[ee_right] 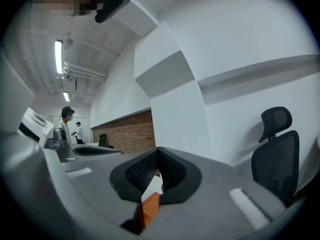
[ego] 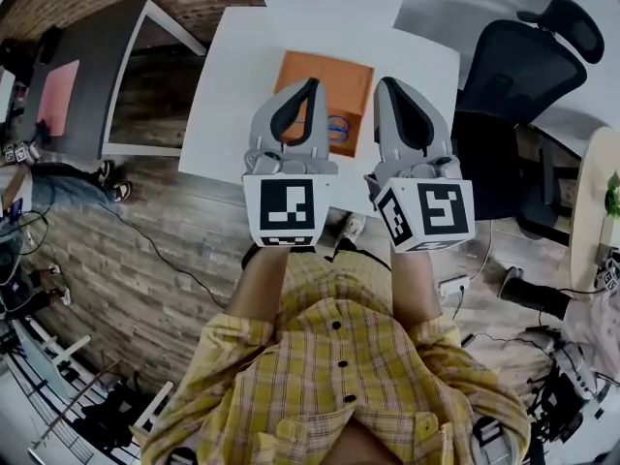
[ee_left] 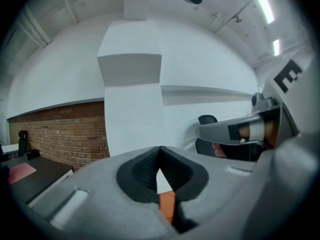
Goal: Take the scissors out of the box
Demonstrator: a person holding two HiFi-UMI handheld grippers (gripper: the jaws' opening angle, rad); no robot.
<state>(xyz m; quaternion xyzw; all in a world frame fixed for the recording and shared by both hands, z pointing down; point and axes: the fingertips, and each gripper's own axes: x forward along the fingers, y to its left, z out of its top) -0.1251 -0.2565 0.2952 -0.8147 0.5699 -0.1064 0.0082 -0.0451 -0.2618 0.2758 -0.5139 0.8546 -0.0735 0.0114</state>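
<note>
Seen from the head camera: holds the grey plastic left gripper [ego: 310,85] and the grey plastic right gripper [ego: 386,83] side by side, raised in front of a yellow checked shirt [ego: 329,356], with the black-and-white marker cubes [ego: 288,206] toward the body. Points both toward a white rectangular table [ego: 232,114] standing on a brown wooden floor [ego: 145,250]. On the table, an open orange cardboard box [ego: 325,66], and inside it, lying flat on the bottom toward its right side, the blue-handled scissors [ego: 337,127]. In this view appear in the narrow space between the two grippers, untouched by either one.

Left gripper clenched: in its own view, black ribbed pads pressed together at the tip, only a small triangular opening below them, nothing gripped there. Through this opening, a strip of the orange box and a bit of white table. Right gripper clenched the same way, tips meeting, empty; again a piece of the orange box in the opening under the tips. Both raised above the table, apart from the box. To the right of the table, a black mesh office chair [ego: 513,76].
</note>
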